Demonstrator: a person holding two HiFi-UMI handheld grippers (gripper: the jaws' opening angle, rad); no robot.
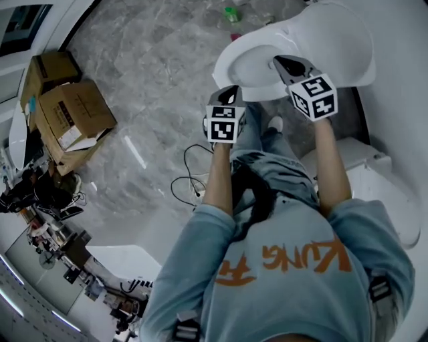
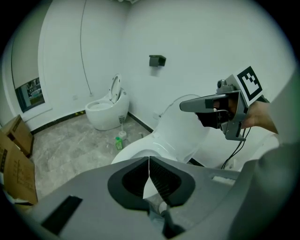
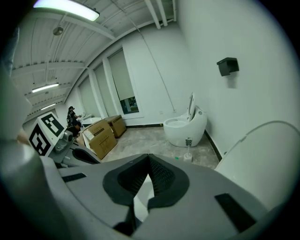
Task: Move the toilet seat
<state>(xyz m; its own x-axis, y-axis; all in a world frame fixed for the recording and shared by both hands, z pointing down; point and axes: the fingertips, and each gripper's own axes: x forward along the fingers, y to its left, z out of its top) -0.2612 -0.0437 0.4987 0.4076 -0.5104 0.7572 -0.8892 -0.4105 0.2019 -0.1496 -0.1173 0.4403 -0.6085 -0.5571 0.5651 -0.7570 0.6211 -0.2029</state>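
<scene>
Grey floor (image 1: 154, 67): toilet (image 1: 249, 70), cardboard boxes (image 1: 70, 113), green bottle (image 1: 231, 13), black cable (image 1: 187, 175).

Open floor (image 1: 147, 80) left of toilet bowl (image 1: 251, 67), free for passing. Raised lid (image 1: 338, 40) blocking far side, wall (image 1: 401, 80) close behind. Loose cable (image 1: 187, 180) on floor near feet. Cardboard boxes (image 1: 67, 113) well apart, left. Green bottle (image 1: 231, 13) beyond bowl.

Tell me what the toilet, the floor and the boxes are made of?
Toilet: probably glazed ceramic, smooth and shiny white; its lid could be plastic.
Floor: polished stone or marble-look tile, grey with pale veins and a reflected streak of light.
Boxes: cardboard, dull brown, with folded flaps.
</scene>
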